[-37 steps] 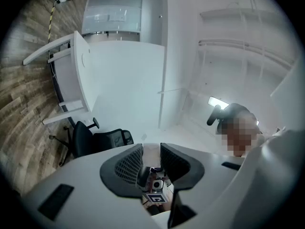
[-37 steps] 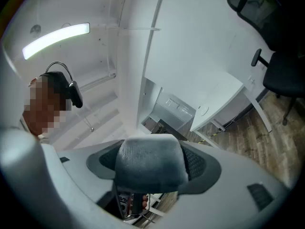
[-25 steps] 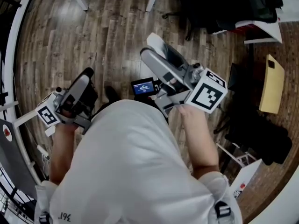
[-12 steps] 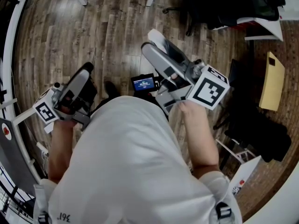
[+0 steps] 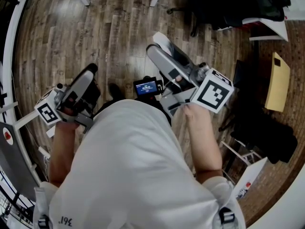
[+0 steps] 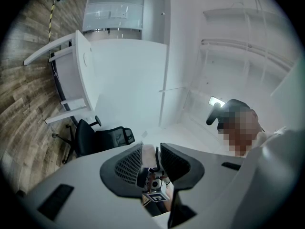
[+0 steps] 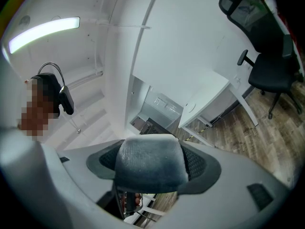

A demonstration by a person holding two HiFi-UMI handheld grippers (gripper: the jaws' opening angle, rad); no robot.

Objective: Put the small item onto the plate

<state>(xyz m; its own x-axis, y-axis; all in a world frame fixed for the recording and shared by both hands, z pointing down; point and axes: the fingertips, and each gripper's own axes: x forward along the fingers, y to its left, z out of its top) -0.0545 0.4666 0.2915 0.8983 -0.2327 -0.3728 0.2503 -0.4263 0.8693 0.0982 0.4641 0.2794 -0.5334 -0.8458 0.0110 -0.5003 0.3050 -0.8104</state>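
We are holding the right tongs (image 5: 158, 44) out in front of our white shirt (image 5: 138, 175), above the wooden floor (image 5: 109, 27). They are clamping the small item (image 7: 149, 162), a pale grey, soft-looking lump. It is filling the space between the two dark jaws and bulging out past them. In the head view it is showing as a whitish lump at the very tip of those tongs, well clear of the floor.

We are carrying the left tongs (image 6: 151, 152) lower, beside our left hip. Their jaws are standing only a narrow slit apart and are gripping nothing. Through and below that slit we are seeing a marker cube (image 6: 155, 197).

A small device with a lit blue screen (image 5: 146, 87) is sitting between the two tongs, just above the edge of the shirt.

On the floor, a tan board (image 5: 278, 85) is lying towards the right, next to dark bags (image 5: 262, 137). The left gripper view is taking in a black office chair (image 6: 102, 140) standing beside a white table (image 6: 78, 66). The right gripper view is showing another black chair (image 7: 271, 70) on the floor near a second white table (image 7: 209, 99).
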